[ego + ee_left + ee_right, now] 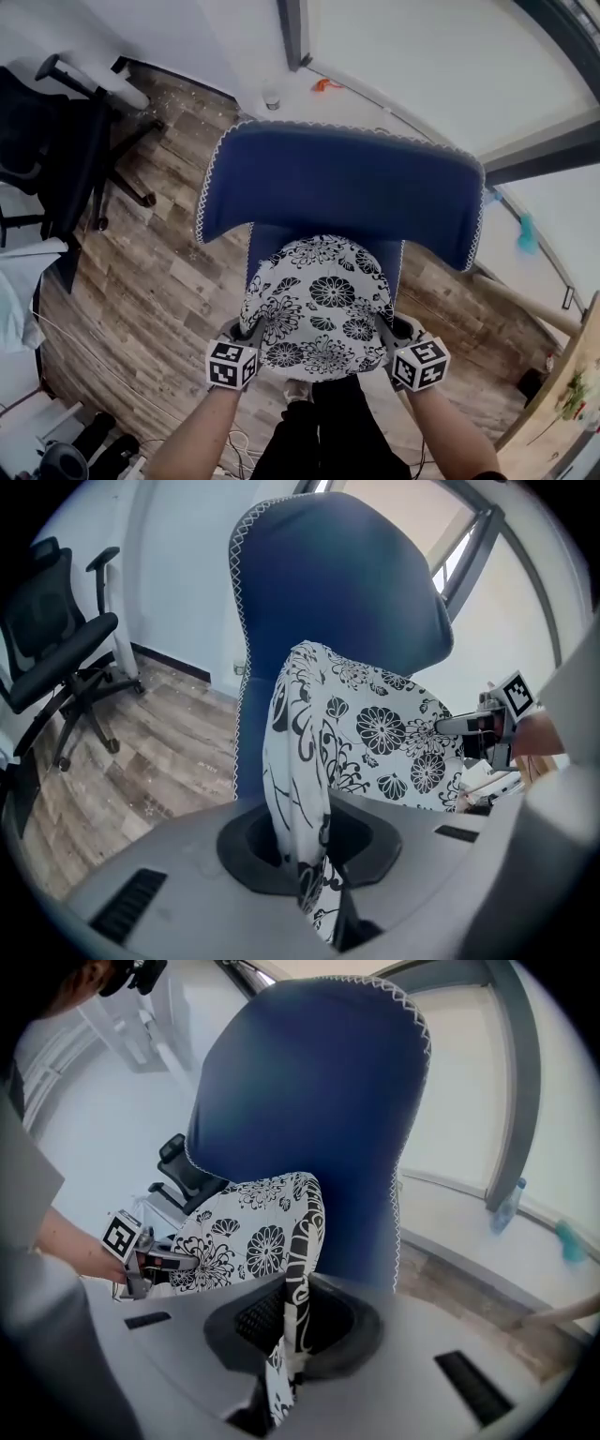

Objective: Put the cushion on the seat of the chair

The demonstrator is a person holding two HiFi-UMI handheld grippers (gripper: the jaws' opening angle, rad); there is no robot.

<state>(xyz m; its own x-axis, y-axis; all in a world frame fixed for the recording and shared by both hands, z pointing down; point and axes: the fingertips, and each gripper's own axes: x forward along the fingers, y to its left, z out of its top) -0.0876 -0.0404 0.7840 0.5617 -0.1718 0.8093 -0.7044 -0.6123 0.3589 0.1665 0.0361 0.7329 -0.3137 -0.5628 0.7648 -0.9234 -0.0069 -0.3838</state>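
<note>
From the head view, you held the black-and-white flowered cushion (319, 305) in front of the blue chair (347, 178), over its seat. Your left gripper (251, 333) pinched its near left side and your right gripper (382, 330) its near right side. The cushion spanned left to right between them, its far edge towards the backrest, and whether it touched the seat could not be told. A black office chair (66, 141) stood far left on the wood floor (159, 272).

In the left gripper view, your jaws were clamped on the cushion's edge, with the fabric rising steeply between them.

In the right gripper view, your jaws were likewise closed on the opposite edge, which ran upward along the backrest
</note>
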